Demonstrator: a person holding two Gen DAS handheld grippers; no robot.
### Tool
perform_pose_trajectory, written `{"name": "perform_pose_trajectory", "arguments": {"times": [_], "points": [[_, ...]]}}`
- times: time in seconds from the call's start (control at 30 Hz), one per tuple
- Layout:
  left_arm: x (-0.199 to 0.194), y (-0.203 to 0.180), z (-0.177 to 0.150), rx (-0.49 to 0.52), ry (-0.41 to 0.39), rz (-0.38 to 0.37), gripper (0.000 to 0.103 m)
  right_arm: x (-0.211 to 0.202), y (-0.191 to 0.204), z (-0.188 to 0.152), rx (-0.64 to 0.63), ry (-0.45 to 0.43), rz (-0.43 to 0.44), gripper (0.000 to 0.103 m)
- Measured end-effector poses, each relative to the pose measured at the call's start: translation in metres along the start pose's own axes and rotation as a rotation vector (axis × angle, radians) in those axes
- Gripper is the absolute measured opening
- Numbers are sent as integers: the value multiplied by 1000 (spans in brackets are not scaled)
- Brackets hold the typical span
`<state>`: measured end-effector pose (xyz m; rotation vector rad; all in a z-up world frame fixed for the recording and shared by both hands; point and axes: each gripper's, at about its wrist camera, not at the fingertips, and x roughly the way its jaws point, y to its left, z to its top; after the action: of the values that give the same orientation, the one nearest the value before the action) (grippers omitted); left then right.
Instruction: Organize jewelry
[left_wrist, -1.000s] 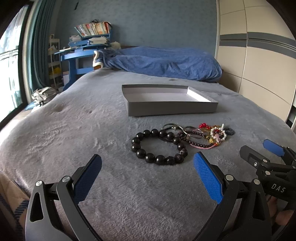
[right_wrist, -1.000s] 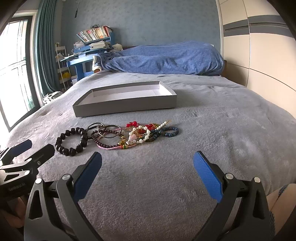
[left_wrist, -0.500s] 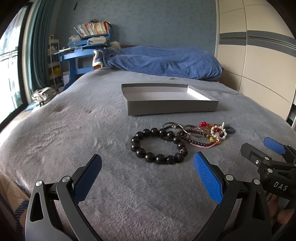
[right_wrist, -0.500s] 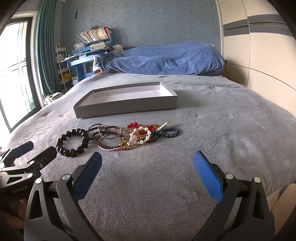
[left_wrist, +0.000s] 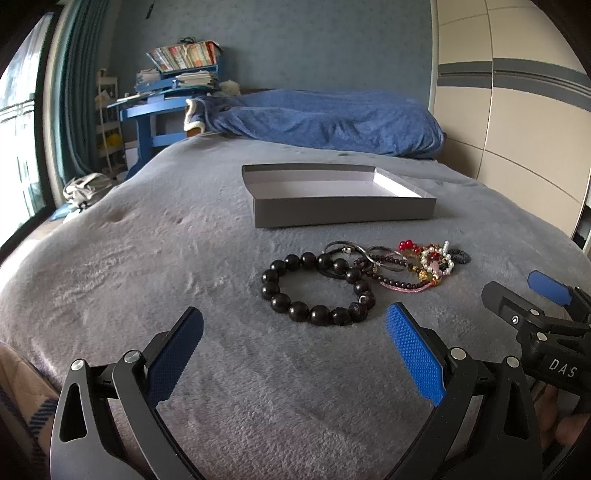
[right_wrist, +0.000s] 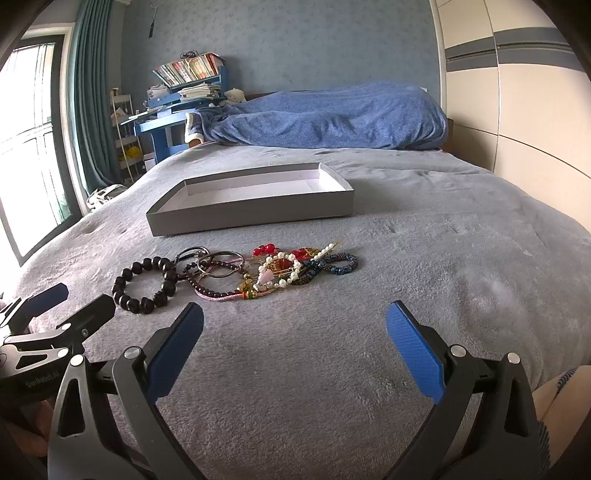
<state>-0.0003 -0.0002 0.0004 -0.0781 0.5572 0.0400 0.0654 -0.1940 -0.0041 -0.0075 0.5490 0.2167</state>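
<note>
A heap of jewelry lies on the grey bed cover: a large black bead bracelet (left_wrist: 317, 286) (right_wrist: 146, 282), metal rings (right_wrist: 221, 264), a thin dark bead and pink cord strand (left_wrist: 400, 282), a pearl and red bead piece (right_wrist: 282, 267) and a dark blue bead bracelet (right_wrist: 332, 264). Behind it stands an empty grey shallow box (left_wrist: 340, 210) (right_wrist: 255, 212). My left gripper (left_wrist: 295, 349) is open and empty, short of the black bracelet. My right gripper (right_wrist: 295, 347) is open and empty, short of the heap's right side.
A rumpled blue blanket (left_wrist: 325, 123) lies at the far end of the bed. A blue desk with books (right_wrist: 173, 110) stands far left by the curtain and window. Wardrobe panels (right_wrist: 517, 129) run along the right. The bed edge is at my near side.
Both grippers have eased slightly forward toward the jewelry; the heap sits a little lower in the right view. Jaws stay open and nothing on the bed has moved.
</note>
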Motion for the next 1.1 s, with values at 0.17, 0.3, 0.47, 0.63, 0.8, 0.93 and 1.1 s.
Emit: {"name": "perform_pose_trajectory", "arguments": {"times": [0.17,0.3,0.47,0.63,0.8,0.93,1.1], "points": [[1,0,-1,1,4,1,98,0,-1,-1,-1,-2,4,98],[1,0,-2,5,5,0,98,1,0,-1,1,-4,7,98],[2,0,-2,2,7,1,98,1,0,-1,-1,-2,6,98],[2,0,-3,2,9,0,98,1,0,-1,0,2,6,98],[2,0,-3,1,7,2,98,3,0,-1,2,4,9,98],[3,-1,-2,3,8,7,98,2,2,-1,3,-6,13,98],[3,1,-2,2,6,5,98,2,1,-1,7,-8,18,98]]}}
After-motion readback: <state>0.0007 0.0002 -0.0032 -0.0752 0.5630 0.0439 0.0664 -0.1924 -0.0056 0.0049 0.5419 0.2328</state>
